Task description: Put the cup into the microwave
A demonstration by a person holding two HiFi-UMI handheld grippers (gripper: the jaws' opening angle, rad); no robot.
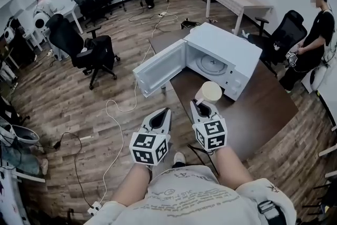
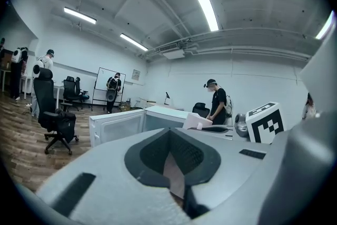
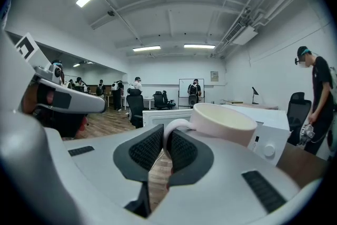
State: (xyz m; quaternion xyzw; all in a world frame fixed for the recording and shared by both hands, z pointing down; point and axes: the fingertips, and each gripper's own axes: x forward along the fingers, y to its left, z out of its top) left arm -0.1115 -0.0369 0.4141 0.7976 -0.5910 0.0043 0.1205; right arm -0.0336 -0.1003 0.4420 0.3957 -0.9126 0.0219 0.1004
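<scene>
A white microwave (image 1: pixel 226 47) stands on the brown table (image 1: pixel 263 113), its door (image 1: pixel 160 66) swung open to the left and the glass turntable (image 1: pixel 213 65) showing inside. My right gripper (image 1: pixel 199 104) is shut on the handle of a cream cup (image 1: pixel 209 92), held upright just in front of the open cavity. In the right gripper view the cup (image 3: pixel 224 124) sits past the pads, which pinch its handle (image 3: pixel 176 126). My left gripper (image 1: pixel 166 111) hangs beside it, left of the table's corner, shut with nothing held. In the left gripper view the microwave door (image 2: pixel 113 126) lies ahead.
A black office chair (image 1: pixel 87 50) and white cables (image 1: pixel 113 113) are on the wooden floor to the left. A person (image 1: pixel 316 34) stands at the table's right end by another chair (image 1: pixel 284 34). A pale desk (image 1: pixel 237 0) stands behind the microwave.
</scene>
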